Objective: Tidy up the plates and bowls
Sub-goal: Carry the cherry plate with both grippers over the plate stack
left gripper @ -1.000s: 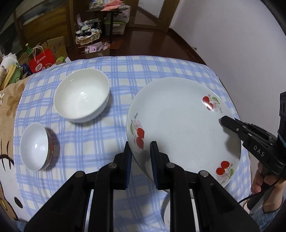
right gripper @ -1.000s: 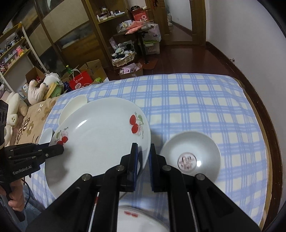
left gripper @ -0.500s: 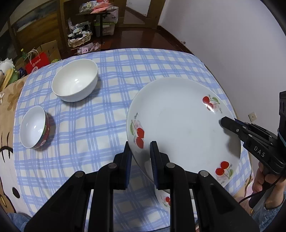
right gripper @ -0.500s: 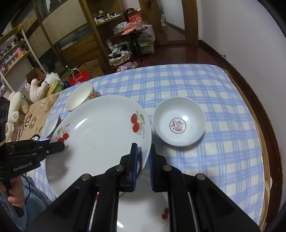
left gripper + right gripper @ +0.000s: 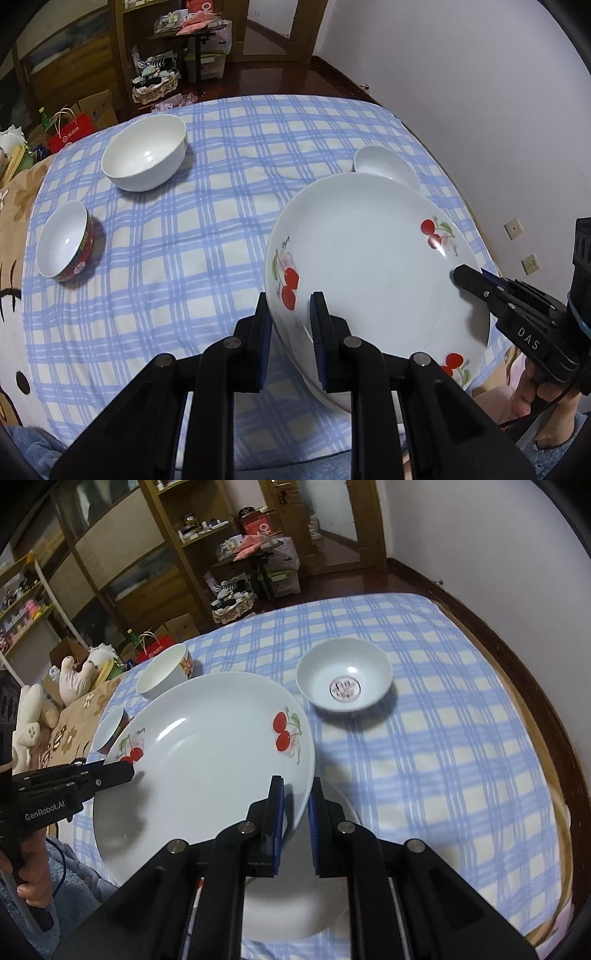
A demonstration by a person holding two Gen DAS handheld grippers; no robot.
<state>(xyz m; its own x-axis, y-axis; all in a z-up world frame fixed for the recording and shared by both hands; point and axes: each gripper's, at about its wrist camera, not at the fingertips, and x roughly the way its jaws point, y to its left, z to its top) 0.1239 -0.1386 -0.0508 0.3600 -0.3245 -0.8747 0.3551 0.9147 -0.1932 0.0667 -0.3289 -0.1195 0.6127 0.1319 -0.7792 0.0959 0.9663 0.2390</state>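
Gripping opposite rims of the cherry-print plate (image 5: 369, 266), the left hand-held gripper (image 5: 291, 332) and the right hand-held gripper (image 5: 295, 812) each pinch it between nearly closed pads and hold it off the blue-checked cloth (image 5: 184, 258). Directly beneath the raised plate lies a second plate (image 5: 295, 897), partly hidden by the right hand-held gripper. Beyond the raised plate's far edge sits a shallow white bowl (image 5: 343, 681) with a printed mark in its base; away to its left stand a deep white bowl (image 5: 144, 157) and a small red-sided bowl (image 5: 64, 240). The carried plate looks slightly tilted, and the surface appears soft and padded. The main risk is slippage: glazed rims held by narrow pads could slide if the two hands drift apart or tip unevenly. Setting it down off-centre on the lower plate could chip either rim, or leave the stack rocking on the yielding cloth.
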